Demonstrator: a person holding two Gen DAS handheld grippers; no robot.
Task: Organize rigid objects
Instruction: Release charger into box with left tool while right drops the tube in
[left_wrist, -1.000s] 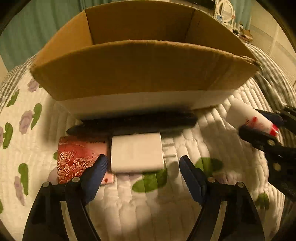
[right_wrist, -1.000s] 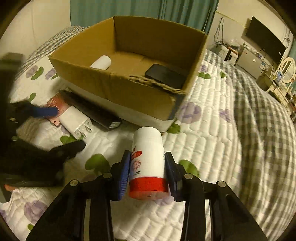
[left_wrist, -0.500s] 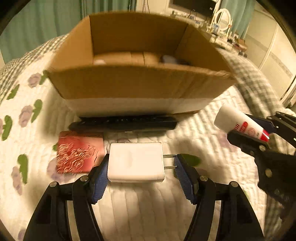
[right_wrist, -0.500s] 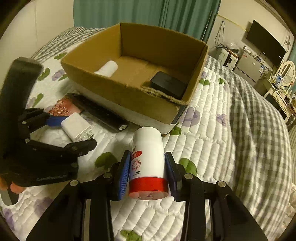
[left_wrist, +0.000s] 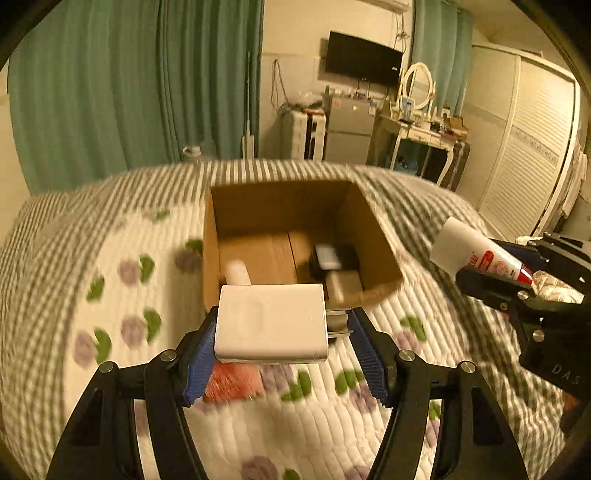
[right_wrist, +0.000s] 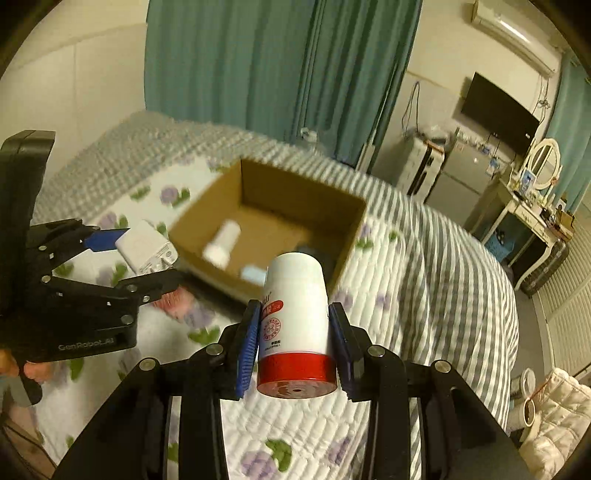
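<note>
My left gripper (left_wrist: 282, 341) is shut on a white power adapter (left_wrist: 271, 323), its prongs pointing right, held in the air in front of the open cardboard box (left_wrist: 280, 206). My right gripper (right_wrist: 293, 345) is shut on a white bottle with a red base (right_wrist: 295, 325), also held above the bed near the box (right_wrist: 303, 192). Inside the box lie a white cylinder (left_wrist: 238, 271) and a dark flat object (left_wrist: 334, 258). The bottle (left_wrist: 476, 254) shows at the right of the left wrist view. The adapter (right_wrist: 146, 251) shows at the left of the right wrist view.
The box sits on a quilted floral bedspread (left_wrist: 122, 295). A red patterned card (left_wrist: 231, 380) lies on the bed below the adapter. Green curtains, a TV, a vanity table and a wardrobe stand beyond the bed.
My left gripper closed on the adapter and lifted it off the bed. Both grippers rose well above the box, the right still holding the bottle.
</note>
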